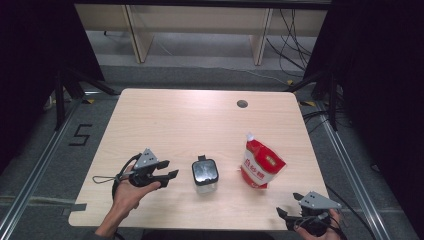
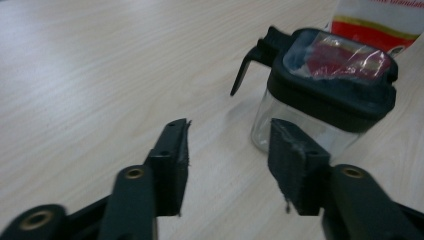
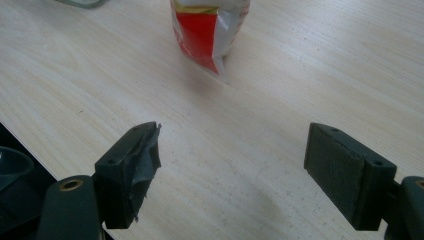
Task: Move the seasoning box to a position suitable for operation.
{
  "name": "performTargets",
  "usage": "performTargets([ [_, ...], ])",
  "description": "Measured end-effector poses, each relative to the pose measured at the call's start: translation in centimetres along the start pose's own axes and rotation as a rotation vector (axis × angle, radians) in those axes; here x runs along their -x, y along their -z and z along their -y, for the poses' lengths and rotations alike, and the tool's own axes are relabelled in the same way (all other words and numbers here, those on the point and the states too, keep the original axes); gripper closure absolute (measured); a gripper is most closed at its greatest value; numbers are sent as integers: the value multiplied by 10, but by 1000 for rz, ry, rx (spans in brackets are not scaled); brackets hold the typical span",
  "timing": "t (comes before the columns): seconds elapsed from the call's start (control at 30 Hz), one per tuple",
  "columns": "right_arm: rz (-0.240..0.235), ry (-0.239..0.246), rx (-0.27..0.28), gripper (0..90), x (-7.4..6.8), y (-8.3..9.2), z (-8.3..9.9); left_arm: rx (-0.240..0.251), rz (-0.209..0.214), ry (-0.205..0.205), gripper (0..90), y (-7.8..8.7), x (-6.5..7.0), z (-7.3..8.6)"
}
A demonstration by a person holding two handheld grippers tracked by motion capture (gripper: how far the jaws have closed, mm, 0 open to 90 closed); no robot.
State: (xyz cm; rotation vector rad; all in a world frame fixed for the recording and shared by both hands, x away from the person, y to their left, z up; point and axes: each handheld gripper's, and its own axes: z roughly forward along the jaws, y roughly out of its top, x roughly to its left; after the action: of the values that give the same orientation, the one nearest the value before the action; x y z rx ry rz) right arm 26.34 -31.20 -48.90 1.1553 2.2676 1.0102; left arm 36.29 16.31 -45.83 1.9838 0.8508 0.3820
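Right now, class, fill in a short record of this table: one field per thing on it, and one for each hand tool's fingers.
surface: pale wooden table
jar: clear jar with black lid, upright, near the middle of the table's near half
pouch: red and white pouch, standing upright to the right of the jar, apart from it
left gripper: fingers open, nothing between them, pointing at the jar from its left, not touching it
right gripper: fingers wide open, empty, at the table's near right corner, short of the pouch
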Motion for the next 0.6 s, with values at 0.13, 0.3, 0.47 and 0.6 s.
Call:
performTargets([
  [0.13,5,22,1,230,2,-1,0,23,25,-2,664,-7,0,-10],
  [0.3,9,-11,-10,230,1,1,0,35,46,-10,806,-15,2,-20],
  [0.47,7,-10,-7,232,1,1,0,33,53,-31,878,-23,6,-32],
  [0.6,9,-19,-10,234,-1,1,0,33,70,-69,890,-39,14,-53],
])
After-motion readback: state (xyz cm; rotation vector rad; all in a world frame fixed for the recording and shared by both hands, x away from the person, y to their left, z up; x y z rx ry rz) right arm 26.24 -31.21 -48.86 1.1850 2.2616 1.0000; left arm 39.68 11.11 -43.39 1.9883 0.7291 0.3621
